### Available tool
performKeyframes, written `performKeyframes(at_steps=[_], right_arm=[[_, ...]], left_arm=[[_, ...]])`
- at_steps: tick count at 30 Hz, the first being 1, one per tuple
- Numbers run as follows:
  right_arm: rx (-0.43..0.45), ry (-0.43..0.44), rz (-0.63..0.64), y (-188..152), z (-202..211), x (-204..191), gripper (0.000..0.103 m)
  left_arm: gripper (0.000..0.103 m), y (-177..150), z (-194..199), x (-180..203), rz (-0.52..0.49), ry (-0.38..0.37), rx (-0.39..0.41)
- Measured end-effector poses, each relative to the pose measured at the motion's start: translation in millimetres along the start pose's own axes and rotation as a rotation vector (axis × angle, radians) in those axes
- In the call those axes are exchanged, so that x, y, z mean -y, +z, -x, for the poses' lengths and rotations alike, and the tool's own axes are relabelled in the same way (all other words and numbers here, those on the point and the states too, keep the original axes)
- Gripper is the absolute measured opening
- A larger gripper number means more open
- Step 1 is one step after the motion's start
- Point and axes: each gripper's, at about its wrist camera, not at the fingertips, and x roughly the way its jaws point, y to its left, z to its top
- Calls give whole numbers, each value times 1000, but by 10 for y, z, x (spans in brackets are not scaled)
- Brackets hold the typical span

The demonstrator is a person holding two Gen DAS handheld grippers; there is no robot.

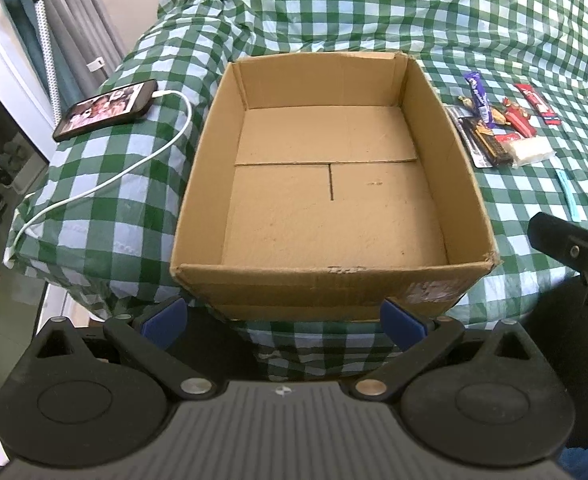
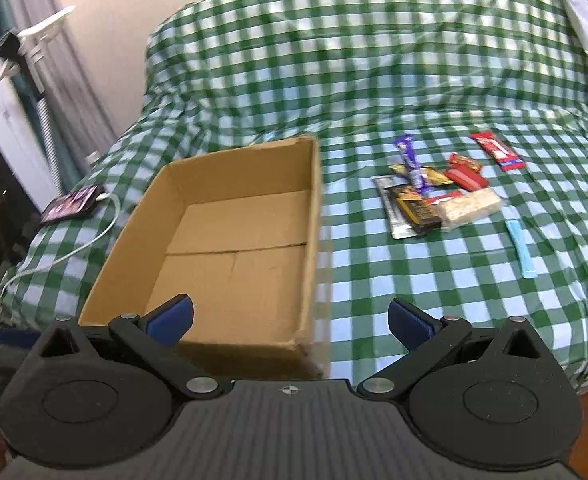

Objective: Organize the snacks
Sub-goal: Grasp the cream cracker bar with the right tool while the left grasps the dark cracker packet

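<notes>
— Cardboard first: the open box (image 1: pixel 325 184) sits on the green checked bed (image 2: pixel 373 300) with nothing in it; where are the snacks?

— Just right of it, in a loose pile (image 2: pixel 441 196) on the cover; a purple bar (image 2: pixel 409 162), a red one (image 2: pixel 497 151) farthest out, a pale rice-cake block (image 2: pixel 469 208) nearest, and a thin blue stick (image 2: pixel 519 246) lying apart to the right.

— Which tool is better placed?

— The right tool (image 2: pixel 290 320), I'd judge; the pile lies ahead and to its right, while the left tool (image 1: pixel 284 318) faces the box's near wall, with the box between it and the snacks.

— And the jaws?

— Both spread wide, nothing between the blue pads; released, each of them.

— Long axes?

— Most bars run roughly near to far, some slanted; the blue stick too, so the jaws would likely close across it from left and right.

— Anything else about?

— A phone (image 1: pixel 106 110) on its white cable (image 1: pixel 134 168), left of the box; well clear of the work.
</notes>
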Motion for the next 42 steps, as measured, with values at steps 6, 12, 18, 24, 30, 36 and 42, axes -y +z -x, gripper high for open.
performKeyframes(at_steps=[6, 12, 18, 24, 30, 36, 42], right_arm=[[9, -25, -52, 56, -51, 241, 103], [20, -73, -102, 157, -147, 533, 103], [39, -174, -171, 266, -352, 957, 103], [31, -290, -215, 439, -769, 1532, 103], [-6, -328, -195, 723, -1507, 1975, 103], [-25, -332, -482, 1065, -2351, 2419, 102], [-114, -349, -426, 963, -2770, 2440, 46]], left_arm=[[103, 87, -23, 62, 10, -3, 6], [103, 216, -84, 133, 5, 1, -7], [103, 395, -178, 227, -30, 49, -8], [103, 639, -270, 325, -42, 60, -4], [103, 877, -334, 508, -62, 56, -8], [103, 1131, -361, 780, -93, 49, 12], [103, 1459, -399, 1169, -115, -60, 27]])
